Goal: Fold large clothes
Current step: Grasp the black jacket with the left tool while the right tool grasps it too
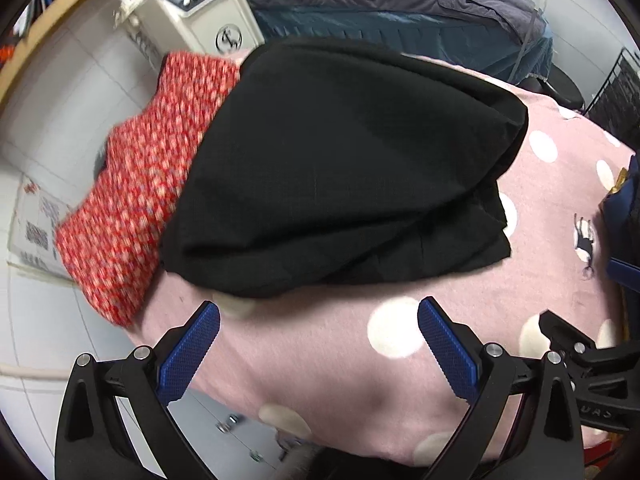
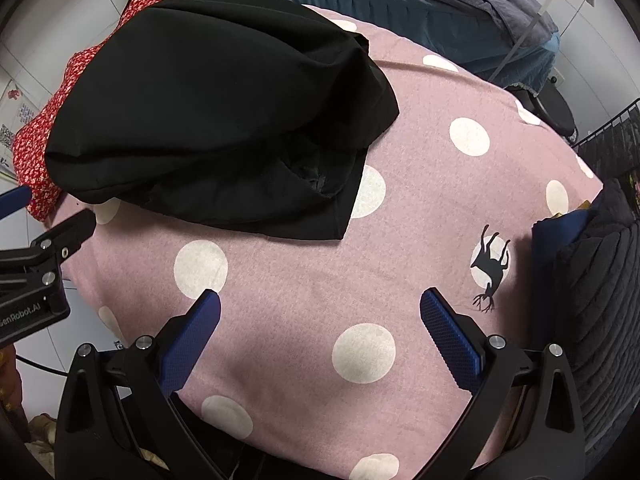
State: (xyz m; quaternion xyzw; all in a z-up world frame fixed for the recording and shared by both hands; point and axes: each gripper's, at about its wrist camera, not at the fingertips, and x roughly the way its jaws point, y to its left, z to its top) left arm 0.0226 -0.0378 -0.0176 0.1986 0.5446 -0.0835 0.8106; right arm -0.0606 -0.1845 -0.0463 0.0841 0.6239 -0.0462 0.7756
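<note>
Your black garment (image 1: 340,160) covers most of the red floral cloth (image 1: 132,200), which looks motion-blurred in the left wrist view; you cannot tell what kind of piece it is. In the right wrist view the dark blue bundle (image 2: 560,232) and the ribbed dark grey fabric (image 2: 600,280) run off the right edge. The label on the white appliance (image 1: 200,8) is too small for you to read, and the bed (image 1: 400,4) is cut off at the top.

Folded black garment (image 1: 340,168) on pink dotted blanket (image 1: 320,360), overlapping red patterned cloth (image 1: 132,200), left gripper (image 1: 319,316) spread apart
</note>
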